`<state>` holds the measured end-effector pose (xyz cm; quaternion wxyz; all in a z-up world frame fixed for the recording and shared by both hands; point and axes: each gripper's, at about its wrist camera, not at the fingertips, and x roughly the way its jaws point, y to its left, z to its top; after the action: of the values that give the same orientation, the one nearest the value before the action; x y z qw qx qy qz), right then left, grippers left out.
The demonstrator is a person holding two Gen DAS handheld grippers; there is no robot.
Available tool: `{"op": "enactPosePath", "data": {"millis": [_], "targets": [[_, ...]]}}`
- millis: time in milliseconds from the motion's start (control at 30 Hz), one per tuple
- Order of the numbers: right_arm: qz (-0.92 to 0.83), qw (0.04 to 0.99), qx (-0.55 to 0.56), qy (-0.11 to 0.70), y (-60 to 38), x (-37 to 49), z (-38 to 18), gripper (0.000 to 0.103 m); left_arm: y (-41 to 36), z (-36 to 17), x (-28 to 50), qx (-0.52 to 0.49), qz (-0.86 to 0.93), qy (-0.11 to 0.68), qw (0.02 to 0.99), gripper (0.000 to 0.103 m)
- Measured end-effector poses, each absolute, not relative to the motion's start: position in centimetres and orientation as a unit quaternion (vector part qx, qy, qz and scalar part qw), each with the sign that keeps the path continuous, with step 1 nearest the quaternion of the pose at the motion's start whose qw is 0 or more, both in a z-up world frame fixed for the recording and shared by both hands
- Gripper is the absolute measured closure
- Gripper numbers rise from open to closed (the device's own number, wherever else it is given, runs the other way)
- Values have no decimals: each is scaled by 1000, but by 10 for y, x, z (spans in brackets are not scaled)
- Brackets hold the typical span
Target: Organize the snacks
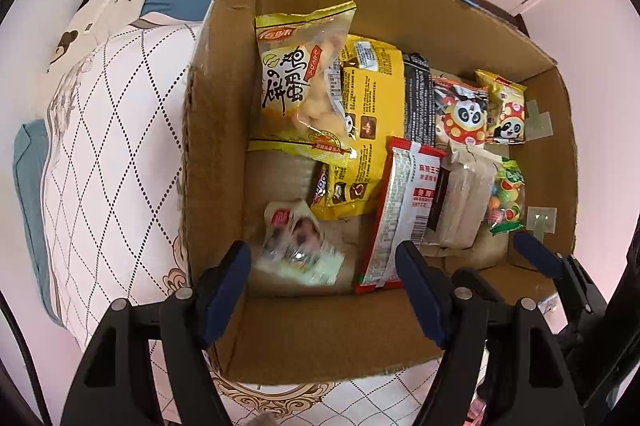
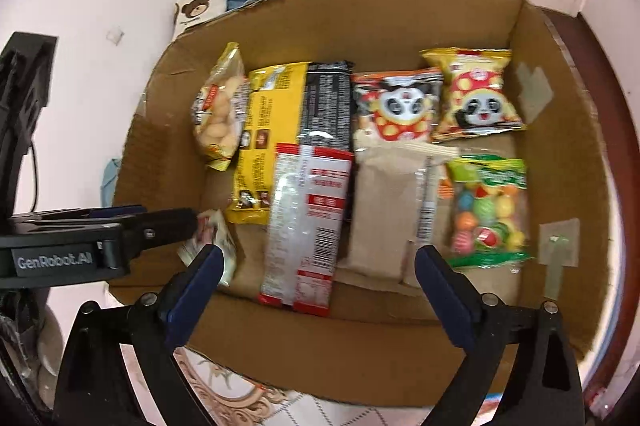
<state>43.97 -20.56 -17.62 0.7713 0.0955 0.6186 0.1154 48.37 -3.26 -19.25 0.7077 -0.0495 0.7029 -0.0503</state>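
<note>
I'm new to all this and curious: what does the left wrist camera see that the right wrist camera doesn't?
Only the left wrist view shows the quilted diamond-pattern bedding beside the box. Only the right wrist view shows the left gripper's labelled black body from the side. Both share the cardboard box of snacks, including the red-and-white packet and the two panda packs; both grippers are open.

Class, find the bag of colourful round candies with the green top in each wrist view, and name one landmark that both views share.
Left wrist: candy bag, right of centre, by the box's right wall.
Right wrist: candy bag, lower right, beside the tan packet.
Shared landmark: red-and-white packet.
</note>
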Motion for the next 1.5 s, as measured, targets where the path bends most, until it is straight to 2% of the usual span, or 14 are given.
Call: {"op": "enactPosePath", "data": {"millis": [100, 200, 300, 567, 1067, 1333, 1500], "targets": [[92, 776, 74, 620, -215, 433, -175, 2, -34, -189, 472, -33, -52, 689, 722, 17], [76, 778, 68, 620, -226, 425, -175, 2, -37, -185, 462, -17, -50, 672, 739, 16], [60, 786, 59, 613, -236, 416, -169, 2, -39, -181, 452, -24, -52, 660, 749, 3], [29, 815, 39, 577, -254, 394, -138, 2, -46, -164, 427, -26, -48, 612, 789, 3], [13, 872, 17, 490, -270, 333, -70, 2, -57, -92, 355, 7, -30, 468, 883, 3], [20, 889, 34, 457, -274, 296, -38, 2, -60, -66, 320, 2, -34, 429, 902, 3], [43, 890, 48, 452, -271, 281, -30, 2, -46, -69, 308, -21, -18, 437, 899, 3]]}}
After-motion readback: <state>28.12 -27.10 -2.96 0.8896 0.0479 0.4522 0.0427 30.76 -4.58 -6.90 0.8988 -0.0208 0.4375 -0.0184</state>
